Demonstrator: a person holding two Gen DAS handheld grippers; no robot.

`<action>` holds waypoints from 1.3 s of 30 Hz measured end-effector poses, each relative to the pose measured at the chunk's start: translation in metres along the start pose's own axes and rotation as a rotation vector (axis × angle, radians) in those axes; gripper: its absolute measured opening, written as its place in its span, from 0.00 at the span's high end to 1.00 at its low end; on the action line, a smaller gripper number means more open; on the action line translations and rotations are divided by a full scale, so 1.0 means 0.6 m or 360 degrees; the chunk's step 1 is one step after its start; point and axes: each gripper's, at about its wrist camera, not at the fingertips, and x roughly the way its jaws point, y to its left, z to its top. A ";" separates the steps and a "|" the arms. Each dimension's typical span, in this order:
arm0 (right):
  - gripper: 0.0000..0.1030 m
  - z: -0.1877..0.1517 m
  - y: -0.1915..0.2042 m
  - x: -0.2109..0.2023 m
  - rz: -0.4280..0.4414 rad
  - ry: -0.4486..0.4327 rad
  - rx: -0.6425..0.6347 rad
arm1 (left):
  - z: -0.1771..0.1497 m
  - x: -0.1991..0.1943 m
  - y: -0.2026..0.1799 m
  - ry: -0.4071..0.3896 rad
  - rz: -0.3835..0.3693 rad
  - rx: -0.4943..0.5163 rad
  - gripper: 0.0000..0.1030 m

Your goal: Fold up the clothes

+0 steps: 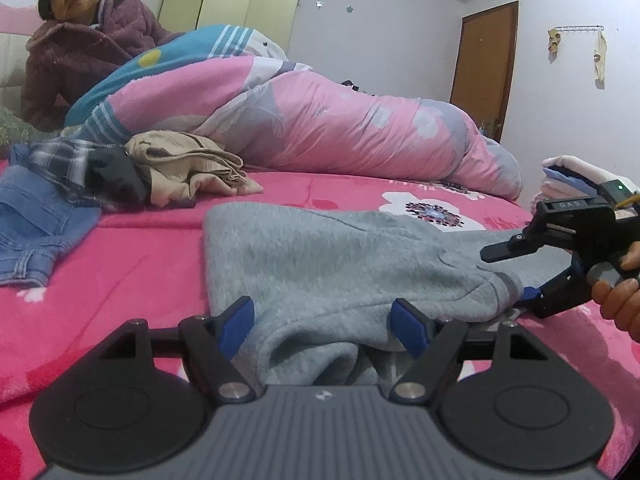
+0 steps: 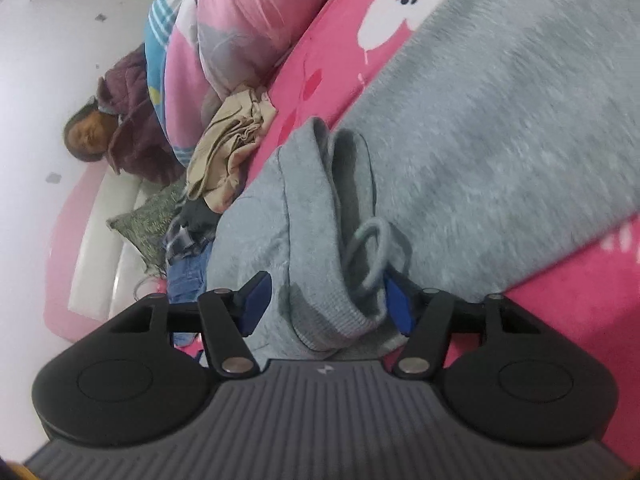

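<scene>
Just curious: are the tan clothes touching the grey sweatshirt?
Apart. In the left wrist view, bare pink bedspread separates the tan clothes from the grey sweatshirt.

This is a bedroom in a home. Straight ahead of the left tool (image 1: 322, 326) spreads a bed (image 1: 120, 280) under a bright pink flowered blanket, with a rolled pink quilt (image 1: 320, 120) beyond it. Ahead to the left lies a heap of unfolded clothes (image 1: 120, 168), and a person (image 1: 88, 48) in a padded jacket sits behind it. A pale green wardrobe (image 1: 240, 4) and a brown door (image 1: 486, 68) stand at the far wall.
</scene>
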 end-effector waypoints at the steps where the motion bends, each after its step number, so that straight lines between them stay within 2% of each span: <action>1: 0.39 0.002 0.003 0.004 0.0000 0.0008 0.0012 | -0.001 0.001 0.001 0.0002 -0.0001 -0.0002 0.26; 5: 0.39 0.020 0.019 -0.001 0.0186 -0.0041 0.0097 | -0.002 0.000 0.003 0.0008 -0.0005 -0.0017 0.26; 9: 0.40 0.010 -0.006 -0.003 0.0117 -0.0077 0.0216 | -0.003 0.001 0.003 0.0008 -0.0007 -0.0021 0.26; 15: 0.38 -0.041 -0.034 -0.045 0.0156 -0.0228 0.0413 | -0.003 0.002 0.007 0.0010 -0.0017 -0.0026 0.26; 19: 0.38 -0.055 -0.022 -0.038 0.0146 -0.0148 0.0388 | -0.005 0.005 0.008 0.0008 -0.0020 -0.0027 0.26; 26: 0.38 -0.050 0.015 -0.004 0.0129 -0.0099 0.0283 | -0.006 0.002 0.009 0.0005 -0.0022 -0.0029 0.26; 29: 0.39 -0.049 0.003 0.005 0.0104 -0.0123 0.0342 | -0.007 0.003 0.009 0.0001 -0.0027 -0.0028 0.26; 35: 0.39 -0.038 -0.005 0.006 0.0135 -0.0274 0.0424 | -0.008 0.004 0.014 -0.0003 -0.0043 -0.0037 0.26; 39: 0.40 -0.012 -0.018 0.027 0.0143 -0.0216 0.0425 | -0.009 0.004 0.017 -0.0008 -0.0056 -0.0046 0.26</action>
